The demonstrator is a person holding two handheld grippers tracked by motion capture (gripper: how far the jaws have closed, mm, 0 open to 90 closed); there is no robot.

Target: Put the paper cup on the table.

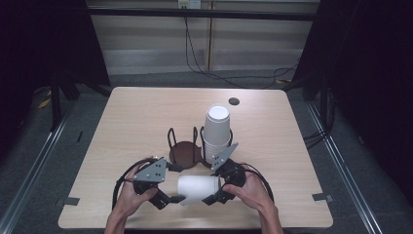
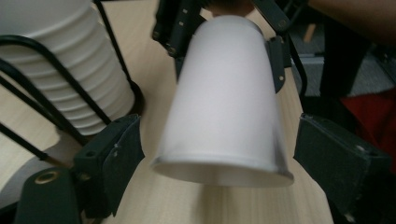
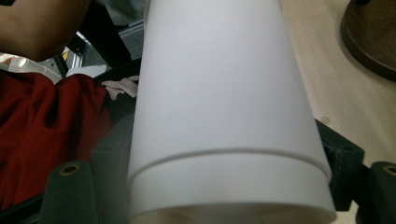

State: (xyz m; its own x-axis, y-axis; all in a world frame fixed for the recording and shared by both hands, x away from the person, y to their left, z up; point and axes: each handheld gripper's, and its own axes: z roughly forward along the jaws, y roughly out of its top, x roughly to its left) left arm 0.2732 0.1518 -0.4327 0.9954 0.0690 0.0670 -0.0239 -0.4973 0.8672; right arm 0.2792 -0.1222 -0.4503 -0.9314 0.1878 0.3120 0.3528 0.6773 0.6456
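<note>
At the table's (image 1: 146, 112) near edge, in front of the rack (image 1: 184, 152): I hold a white cup (image 1: 197, 189) on its side between two grippers.

Left of the rack's empty brown base, my left gripper (image 1: 173, 200) faces the cup's open mouth. Its fingers (image 2: 116, 158) stand spread on either side of the rim, close to it but, as far as I can see, not pressing.

The cup lies level, just in front of the rack and apart from it, mouth to my left and base to my right. A faint line rings it near the base; I cannot tell whether that is a seam or a second cup nested inside.

In front of the stack (image 1: 216, 129) that stands in the rack's right slot, my right gripper (image 1: 214, 197) pinches the cup's narrow end, fingers (image 3: 341, 158) tight against both sides.

The risks, as I judge them: thin paper gives way easily, so a hard squeeze at the rim could fold the mouth oval. Pulling my hands apart with an uneven grip could slide the cup out of the right fingers and drop it on the table. Any lift towards the rack passes close to the tall stack, and a knock there could tip it.
</note>
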